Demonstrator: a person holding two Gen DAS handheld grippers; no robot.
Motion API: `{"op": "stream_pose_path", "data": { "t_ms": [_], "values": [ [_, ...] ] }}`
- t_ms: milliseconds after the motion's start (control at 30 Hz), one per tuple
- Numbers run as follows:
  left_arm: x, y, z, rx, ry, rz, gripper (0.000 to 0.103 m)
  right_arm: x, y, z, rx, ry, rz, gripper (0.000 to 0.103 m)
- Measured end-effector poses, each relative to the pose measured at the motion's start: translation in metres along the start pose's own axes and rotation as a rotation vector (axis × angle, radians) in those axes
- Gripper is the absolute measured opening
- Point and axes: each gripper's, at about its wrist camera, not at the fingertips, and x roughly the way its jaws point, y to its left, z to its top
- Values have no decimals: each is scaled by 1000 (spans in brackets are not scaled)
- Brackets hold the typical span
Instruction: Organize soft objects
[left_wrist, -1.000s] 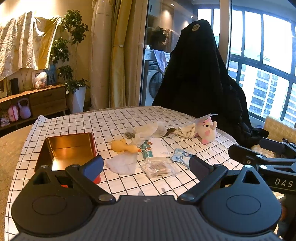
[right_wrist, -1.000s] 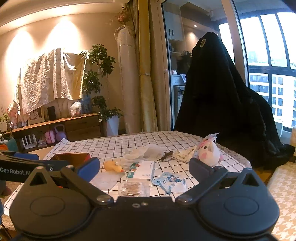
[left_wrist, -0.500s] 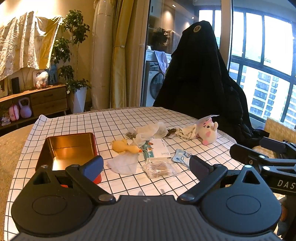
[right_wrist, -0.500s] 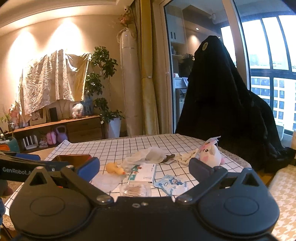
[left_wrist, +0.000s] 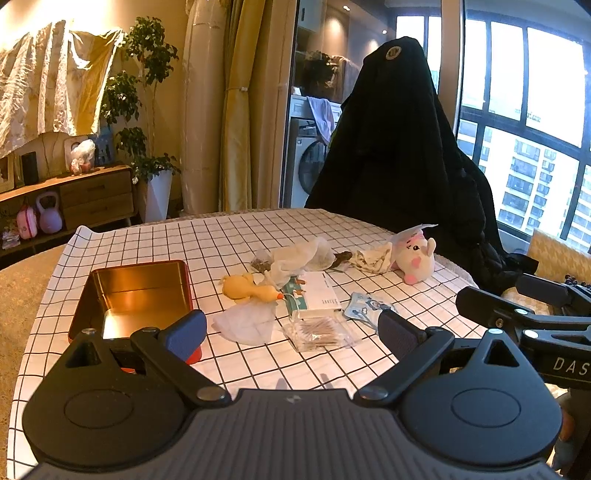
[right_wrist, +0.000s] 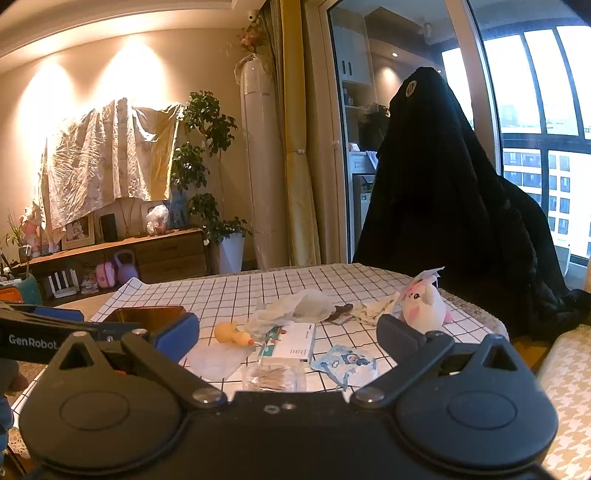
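Note:
On the checked tablecloth (left_wrist: 236, 236) lie a yellow rubber duck (left_wrist: 248, 287) (right_wrist: 232, 333), a white-and-pink plush toy (left_wrist: 415, 256) (right_wrist: 423, 304), crumpled white cloth (left_wrist: 299, 256) (right_wrist: 295, 308), a flat white tissue (left_wrist: 245, 321), a patterned rag (left_wrist: 371, 258), a white box (left_wrist: 317, 295), a bag of cotton swabs (left_wrist: 317, 330) and a blue packet (left_wrist: 364, 308). An open red tin (left_wrist: 136, 291) with a gold inside stands at the left. My left gripper (left_wrist: 291, 328) is open near the table's front edge, holding nothing. My right gripper (right_wrist: 288, 334) is open too, beside it on the right.
A black coat draped over a chair (left_wrist: 402, 158) stands behind the table at the right. A wooden sideboard (left_wrist: 85, 192), a potted plant (left_wrist: 147, 110) and curtains (left_wrist: 236, 110) are at the back. A patterned cushion (right_wrist: 569, 387) lies at the table's right.
Both grippers have risen slightly and drawn back a little; the table items sit lower and smaller in the right wrist view. Nothing on the table has moved.

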Motion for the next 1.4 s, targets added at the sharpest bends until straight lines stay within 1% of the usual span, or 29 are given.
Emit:
{"op": "stream_pose_path", "data": {
  "t_ms": [333, 533, 767, 900, 1067, 1233, 1400],
  "values": [
    [12, -2, 1, 22, 25, -18, 100, 11, -5, -4, 9, 27, 15, 101],
    [18, -4, 1, 30, 28, -15, 100, 17, -8, -6, 17, 42, 17, 100],
    [29, -4, 3, 31, 24, -15, 100, 23, -9, -6, 11, 39, 20, 99],
    [41, -4, 6, 35, 35, -12, 100, 31, -15, -6, 0, 40, 19, 98],
    [65, -2, 4, 35, 86, -18, 100, 45, -26, -6, -2, 72, 29, 98],
    [96, -4, -1, 33, 174, -31, 100, 71, -45, -9, -24, 159, 47, 98],
    [132, -15, -5, 36, 252, -44, 100, 100, -64, -15, -50, 239, 48, 97]
  ]
}}
